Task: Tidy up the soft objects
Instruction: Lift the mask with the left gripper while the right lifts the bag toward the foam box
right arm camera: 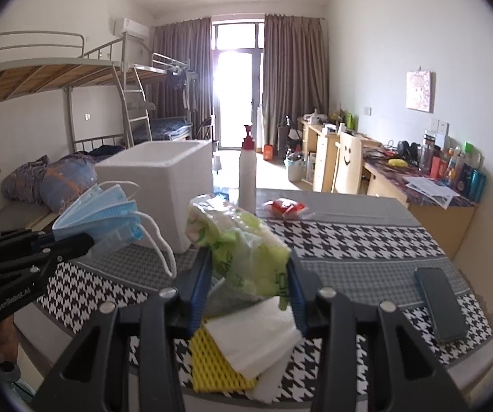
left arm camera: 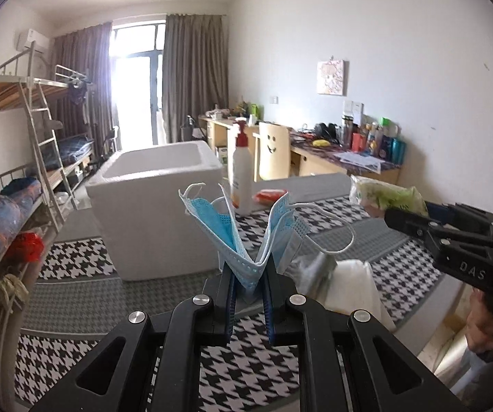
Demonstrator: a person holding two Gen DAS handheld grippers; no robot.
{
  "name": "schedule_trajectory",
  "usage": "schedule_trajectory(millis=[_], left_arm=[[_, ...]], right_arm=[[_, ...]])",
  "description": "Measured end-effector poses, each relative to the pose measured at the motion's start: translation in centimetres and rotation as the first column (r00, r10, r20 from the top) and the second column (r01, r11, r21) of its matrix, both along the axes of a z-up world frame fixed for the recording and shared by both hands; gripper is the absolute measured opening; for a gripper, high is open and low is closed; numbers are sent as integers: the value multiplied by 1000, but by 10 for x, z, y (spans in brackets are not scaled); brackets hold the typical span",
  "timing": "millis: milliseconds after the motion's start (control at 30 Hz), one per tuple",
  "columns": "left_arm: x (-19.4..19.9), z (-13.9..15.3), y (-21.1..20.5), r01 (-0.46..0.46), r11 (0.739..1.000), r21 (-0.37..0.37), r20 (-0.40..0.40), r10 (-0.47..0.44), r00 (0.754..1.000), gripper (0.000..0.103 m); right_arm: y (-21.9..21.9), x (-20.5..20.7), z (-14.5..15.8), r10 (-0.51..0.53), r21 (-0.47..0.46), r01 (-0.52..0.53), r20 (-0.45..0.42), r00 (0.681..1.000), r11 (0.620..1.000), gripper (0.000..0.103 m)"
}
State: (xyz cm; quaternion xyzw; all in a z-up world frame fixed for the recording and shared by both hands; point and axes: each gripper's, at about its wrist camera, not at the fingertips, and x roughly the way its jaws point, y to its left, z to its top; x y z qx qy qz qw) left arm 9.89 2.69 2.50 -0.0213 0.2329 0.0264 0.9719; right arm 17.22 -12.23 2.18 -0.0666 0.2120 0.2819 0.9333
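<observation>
- The table [right arm camera: 349, 240] under its houndstooth cloth carries everything; the white foam box [left arm camera: 153, 206] stands open-topped at its far left, and I judge it the likely place for the soft things.
- My left hand-held gripper [left arm camera: 249, 295] is pinching a bunch of blue face masks [left arm camera: 243, 233] by their folded middle, up in the air in front of the box, ear loops dangling free.
- My right hand-held gripper [right arm camera: 250, 281] is squeezing a crinkly green-and-white plastic packet [right arm camera: 243, 243] between its pads, lifted above the table near its front edge.
- A white foam sheet [right arm camera: 256, 343] on a yellow mesh pad [right arm camera: 212, 364] lies right under the packet, at the table edge, not yet sorted.
- A dark phone [right arm camera: 440, 304] lies to the right, and a pump bottle [right arm camera: 247, 175] with a red top stands just beside the box.
- A small red-and-white packet [right arm camera: 286, 207] lies behind, near the bottle.
- Risks: the masks are held as a loose stack by one fold, so a quick swing could let one slip out; a dangling loop could catch the box rim or the bottle and tip it. The packet is slick film, so it may slide out of the pads if my squeeze eases.
- Writing: "DAS" shows on the right tool's body, and what looks like "GenRobot.AI" on the left one, though it is blurred. The packet's print is too crumpled to read.
</observation>
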Motion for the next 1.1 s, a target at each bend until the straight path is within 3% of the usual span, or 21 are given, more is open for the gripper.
schedule_trajectory(millis=[400,867,1100], left_arm=[[23,22,22,-110,994,13,36,109,993,14],[44,57,41,-169,984,64,73,164,984,15],[54,65,58,-203,978,50,66,200,978,14]], right_arm=[[24,14,21,23,33,-22,-19,1000,999,46],[47,35,51,50,41,-49,-16,999,998,46],[62,45,59,76,43,-74,-30,997,996,46]])
